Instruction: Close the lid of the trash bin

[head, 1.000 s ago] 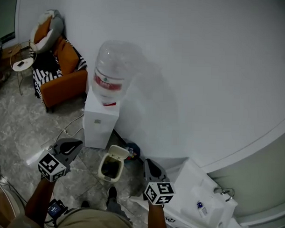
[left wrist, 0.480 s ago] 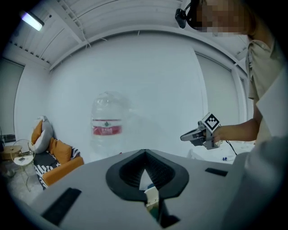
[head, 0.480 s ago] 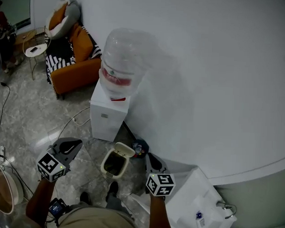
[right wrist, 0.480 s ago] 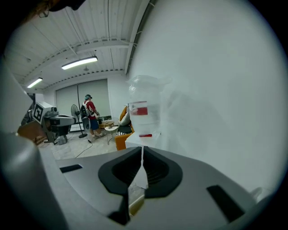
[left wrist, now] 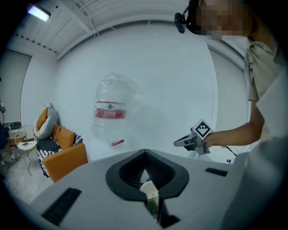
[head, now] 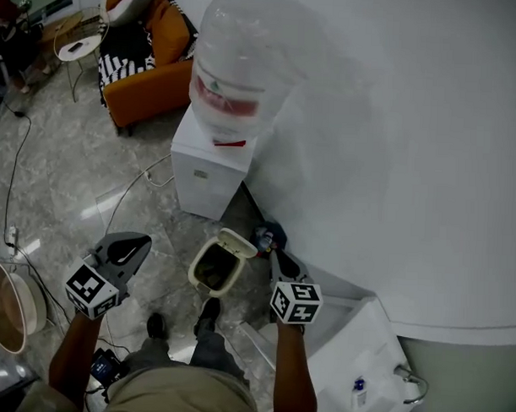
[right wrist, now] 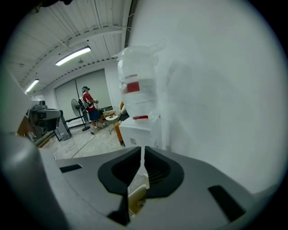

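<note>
Trash bin [head: 212,274]: on floor by wall, lid [head: 238,242] tipped up, open. Right claw [head: 279,259]: closed, empty, just beside lid, likely placed to push it down. Left claw [head: 128,249]: closed, empty, held clear.

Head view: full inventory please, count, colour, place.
trash bin: 1, cream, lid up, on floor between the grippers
water dispenser: 1, white, against wall beyond bin
water bottle: 1, clear, red label, atop dispenser
armchair: 1, orange, top left
side table: 1, white, left of armchair
box: 1, white, bottom right
left gripper: 1, grey, jaws together, empty
right gripper: 1, grey, jaws together, empty
</note>
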Demonstrator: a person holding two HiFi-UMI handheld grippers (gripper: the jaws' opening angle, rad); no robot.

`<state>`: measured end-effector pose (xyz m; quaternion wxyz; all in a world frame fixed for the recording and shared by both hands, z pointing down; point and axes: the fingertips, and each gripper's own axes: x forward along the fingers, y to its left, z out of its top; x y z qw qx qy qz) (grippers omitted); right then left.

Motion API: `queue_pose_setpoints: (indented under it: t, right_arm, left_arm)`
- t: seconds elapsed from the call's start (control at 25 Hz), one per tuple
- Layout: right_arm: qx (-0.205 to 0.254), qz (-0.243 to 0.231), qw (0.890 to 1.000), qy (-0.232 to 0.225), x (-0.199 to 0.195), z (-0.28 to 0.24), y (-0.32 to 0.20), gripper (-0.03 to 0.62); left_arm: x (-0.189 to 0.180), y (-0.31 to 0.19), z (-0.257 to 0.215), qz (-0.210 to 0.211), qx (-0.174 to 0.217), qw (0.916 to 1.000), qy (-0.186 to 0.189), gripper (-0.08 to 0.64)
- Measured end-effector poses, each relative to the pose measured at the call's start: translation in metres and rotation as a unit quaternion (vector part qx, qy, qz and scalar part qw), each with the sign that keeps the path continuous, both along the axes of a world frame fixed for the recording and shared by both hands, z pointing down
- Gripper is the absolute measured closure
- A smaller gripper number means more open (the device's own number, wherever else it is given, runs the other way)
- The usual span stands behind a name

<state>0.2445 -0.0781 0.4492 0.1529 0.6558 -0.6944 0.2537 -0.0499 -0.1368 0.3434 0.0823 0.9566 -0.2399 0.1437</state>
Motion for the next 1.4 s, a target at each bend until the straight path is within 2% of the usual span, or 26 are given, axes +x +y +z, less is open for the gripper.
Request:
queue_pose_setpoints:
  t: [0.32,0.56,0.68,1.04,1.4]
  right_arm:
    - [-0.066,0.003,0.997,-0.048,0.014,0.095,-0.018,0.565]
    - [-0.115,-0.007,0.992,-0.052,0.022,0.166,-0.037,0.56]
    - [-0.139,-0.012,0.989,-0.055,0.024,0.199,-0.044,0.488]
    - [-0.189,-0.013,0.98,-0.053,0.032,0.282,-0.056,0.488]
    - [-0.217,0.004,0.975,-0.054,0.04,0.338,-0.059,0.489]
  left_arm:
    - [0.013,0.004,0.051,-0.026,-0.058,0.998,-0.008,0.548]
    - [0.018,0.004,0.089,-0.042,-0.087,0.9952,-0.016,0.548]
    - [0.022,0.003,0.105,-0.045,-0.095,0.9943,-0.019,0.548]
    - [0.024,-0.002,0.136,-0.057,-0.107,0.9922,-0.027,0.548]
    - [0.018,0.003,0.17,-0.069,-0.127,0.9888,-0.038,0.548]
